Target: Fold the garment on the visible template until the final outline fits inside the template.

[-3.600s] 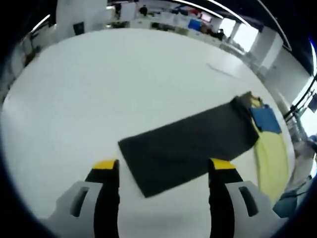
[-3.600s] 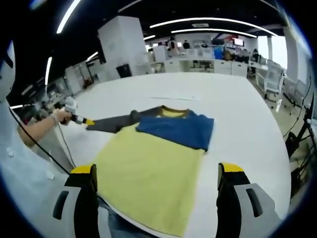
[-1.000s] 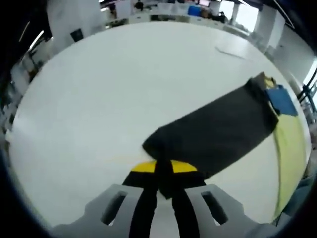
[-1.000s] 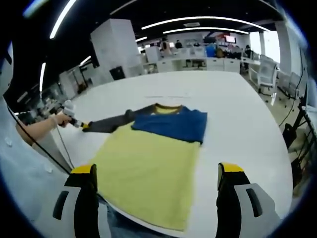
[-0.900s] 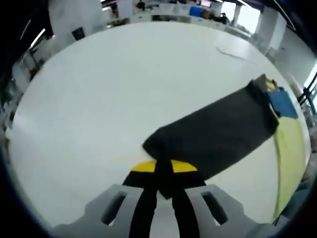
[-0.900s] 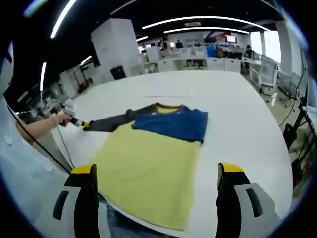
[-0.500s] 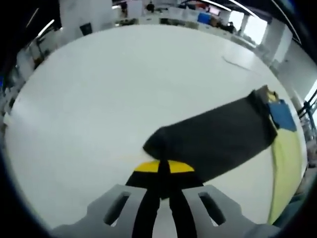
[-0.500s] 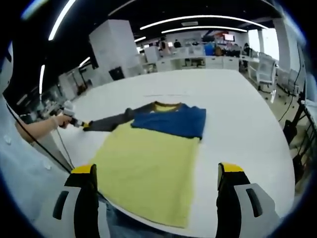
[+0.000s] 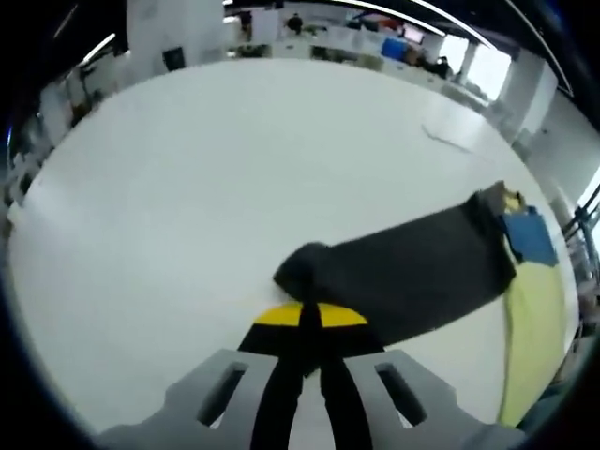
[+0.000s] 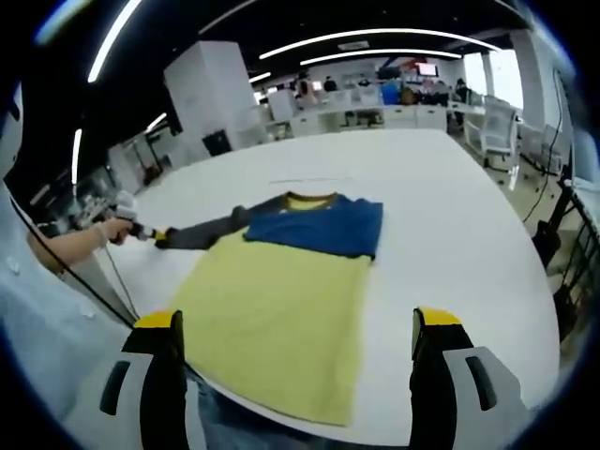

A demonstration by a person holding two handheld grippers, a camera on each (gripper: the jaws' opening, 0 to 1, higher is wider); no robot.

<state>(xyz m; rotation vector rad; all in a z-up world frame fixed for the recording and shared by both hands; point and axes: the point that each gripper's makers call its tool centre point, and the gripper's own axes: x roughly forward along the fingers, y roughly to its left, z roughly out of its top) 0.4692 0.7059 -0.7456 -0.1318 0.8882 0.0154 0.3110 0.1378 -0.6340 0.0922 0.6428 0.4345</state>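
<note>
The white table [image 10: 450, 197] is broad, smooth and matte. On it lies the garment [image 10: 281, 309], a flat yellow body with a blue top panel, its hem reaching the near edge. It looks light, soft and limp, best taken at cuffs or corners. Its dark grey sleeve [image 9: 412, 277] stretches sideways, the cuff bunched where the left gripper [image 9: 309, 323] pinches it. The right gripper [image 10: 295, 352] hovers with jaws spread wide, holding nothing.

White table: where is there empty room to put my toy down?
The white table is bare beyond the yellow-and-blue shirt's far collar and along its right side. It is crowded at the dark grey sleeve, where the left gripper pinches the cuff.
</note>
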